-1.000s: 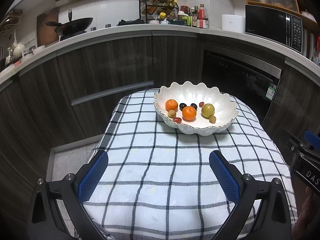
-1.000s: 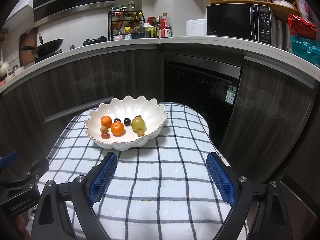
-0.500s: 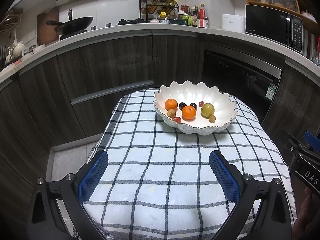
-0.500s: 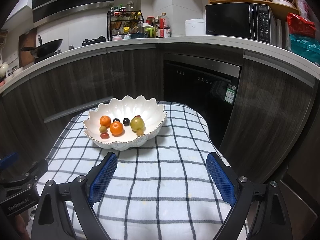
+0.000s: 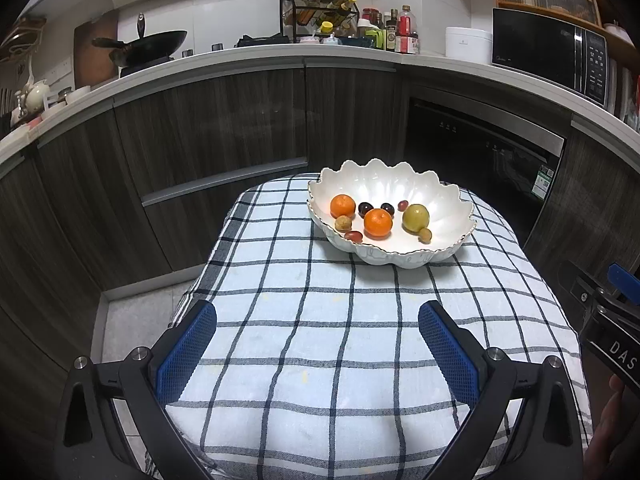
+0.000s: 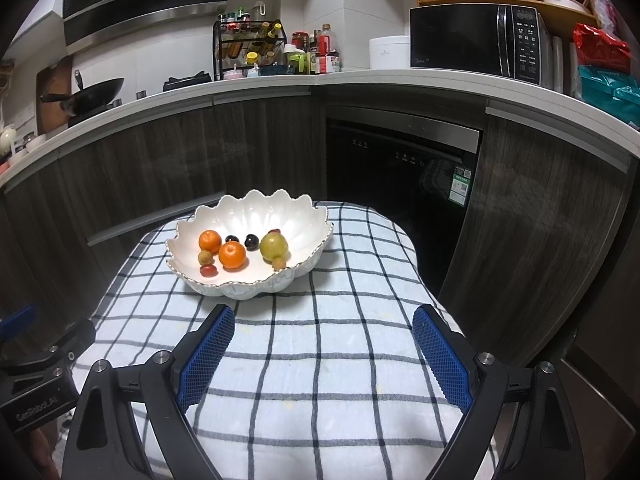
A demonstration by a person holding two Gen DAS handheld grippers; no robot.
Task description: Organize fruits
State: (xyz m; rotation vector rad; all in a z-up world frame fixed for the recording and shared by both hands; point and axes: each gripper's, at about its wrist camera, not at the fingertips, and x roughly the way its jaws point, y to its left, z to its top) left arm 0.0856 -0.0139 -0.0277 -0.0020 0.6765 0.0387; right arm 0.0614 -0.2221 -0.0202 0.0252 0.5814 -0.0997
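Nearest in each wrist view, the left gripper (image 5: 318, 322) and the right gripper (image 6: 324, 326) stand with their blue-padded fingers spread wide over the checked cloth (image 5: 320, 340), nothing between them. Each view catches the edge of the other tool: the right gripper's black body sits at the right border of the left view, the left gripper's at the lower left of the right view. Further on, the scalloped white bowl (image 5: 452, 200) rests on the cloth, holding two oranges (image 5: 378, 223), a yellow-green fruit (image 5: 415, 218), dark grapes (image 5: 364, 209) and small brown fruits (image 5: 343, 223). Beyond, the counter carries a wok (image 5: 154, 45), a spice rack (image 5: 318, 12) and a microwave (image 5: 550, 54). Only the right view shows red and teal bags (image 6: 600, 64) beside the microwave.
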